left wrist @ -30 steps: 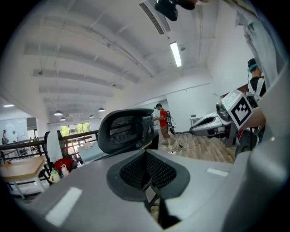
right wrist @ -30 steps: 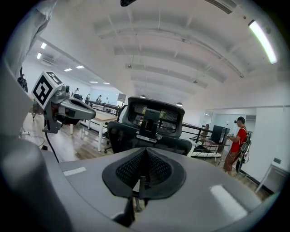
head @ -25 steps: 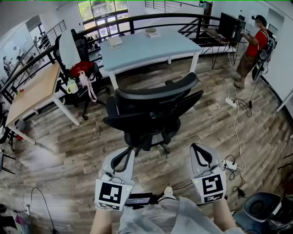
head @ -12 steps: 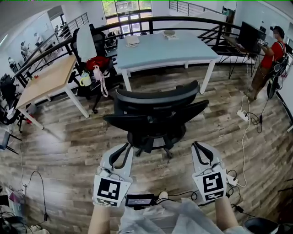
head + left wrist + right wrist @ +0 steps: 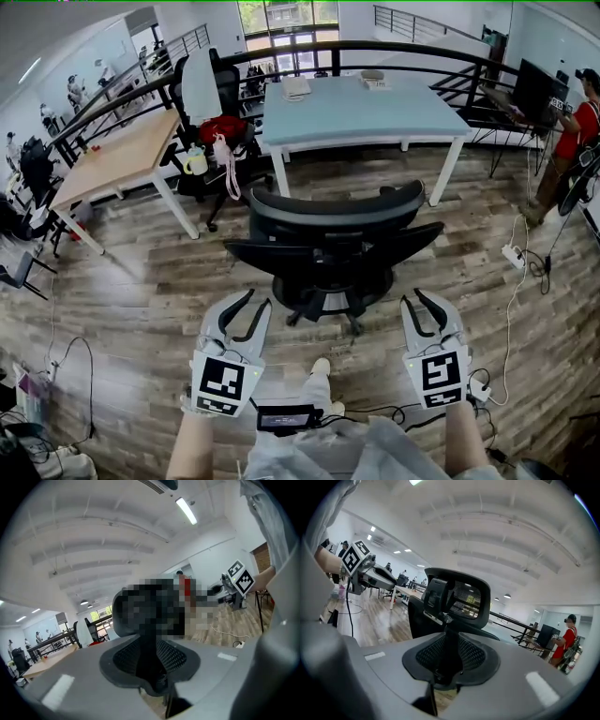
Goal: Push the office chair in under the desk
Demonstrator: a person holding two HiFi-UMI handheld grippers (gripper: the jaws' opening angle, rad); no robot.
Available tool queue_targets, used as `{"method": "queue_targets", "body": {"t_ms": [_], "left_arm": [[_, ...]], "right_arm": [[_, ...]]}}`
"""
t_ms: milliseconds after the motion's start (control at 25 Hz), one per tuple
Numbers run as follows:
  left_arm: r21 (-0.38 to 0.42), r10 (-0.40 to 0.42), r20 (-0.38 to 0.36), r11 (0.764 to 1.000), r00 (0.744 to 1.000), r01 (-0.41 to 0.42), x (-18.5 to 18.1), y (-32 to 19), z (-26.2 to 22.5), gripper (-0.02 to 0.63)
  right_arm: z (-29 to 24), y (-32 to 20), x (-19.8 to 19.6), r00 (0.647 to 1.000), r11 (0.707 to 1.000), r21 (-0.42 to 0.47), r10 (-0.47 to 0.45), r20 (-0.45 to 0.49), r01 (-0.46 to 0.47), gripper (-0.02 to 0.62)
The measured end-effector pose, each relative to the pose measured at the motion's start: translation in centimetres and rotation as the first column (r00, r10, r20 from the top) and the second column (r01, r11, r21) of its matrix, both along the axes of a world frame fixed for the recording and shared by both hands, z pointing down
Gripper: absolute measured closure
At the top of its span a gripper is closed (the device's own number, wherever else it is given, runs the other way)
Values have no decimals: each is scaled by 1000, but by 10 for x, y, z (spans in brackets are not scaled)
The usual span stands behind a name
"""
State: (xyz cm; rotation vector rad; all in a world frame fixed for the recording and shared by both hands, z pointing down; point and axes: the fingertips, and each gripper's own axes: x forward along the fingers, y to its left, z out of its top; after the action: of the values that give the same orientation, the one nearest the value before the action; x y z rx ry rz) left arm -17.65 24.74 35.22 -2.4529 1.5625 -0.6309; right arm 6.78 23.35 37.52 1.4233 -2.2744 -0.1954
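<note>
Jaws just eased apart and gripping nothing, the left gripper (image 5: 255,300) and right gripper (image 5: 415,298) hover behind the office chair (image 5: 333,248), well short of the blue desk (image 5: 366,108), where a lopsided shove could swing it against a desk leg (image 5: 447,174).

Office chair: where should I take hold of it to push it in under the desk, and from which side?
Grip the top rim of the backrest, coming from the near side, behind the chair. Its back faces you and its seat faces the desk, so a push there should roll it straight in. The curved rim looks thin enough to close on.
</note>
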Motion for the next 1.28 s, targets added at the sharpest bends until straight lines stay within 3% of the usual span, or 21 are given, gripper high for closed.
{"method": "queue_targets", "body": {"t_ms": [480, 680, 1040, 1280], "left_arm": [[-26, -36, 138, 999, 990, 40, -25, -58, 19, 442], [-28, -52, 254, 998, 966, 62, -34, -81, 30, 428], [-34, -37, 440, 998, 897, 58, -37, -108, 48, 390], [-42, -13, 541, 998, 841, 43, -32, -123, 57, 390]], "right_arm": [[-1, -49, 7, 989, 1000, 23, -18, -145, 21, 419], [-1, -77, 16, 972, 999, 34, -9, -234, 18, 397], [18, -113, 28, 892, 998, 45, -15, -452, 40, 353], [30, -134, 35, 786, 996, 47, -35, -618, 81, 350]]}}
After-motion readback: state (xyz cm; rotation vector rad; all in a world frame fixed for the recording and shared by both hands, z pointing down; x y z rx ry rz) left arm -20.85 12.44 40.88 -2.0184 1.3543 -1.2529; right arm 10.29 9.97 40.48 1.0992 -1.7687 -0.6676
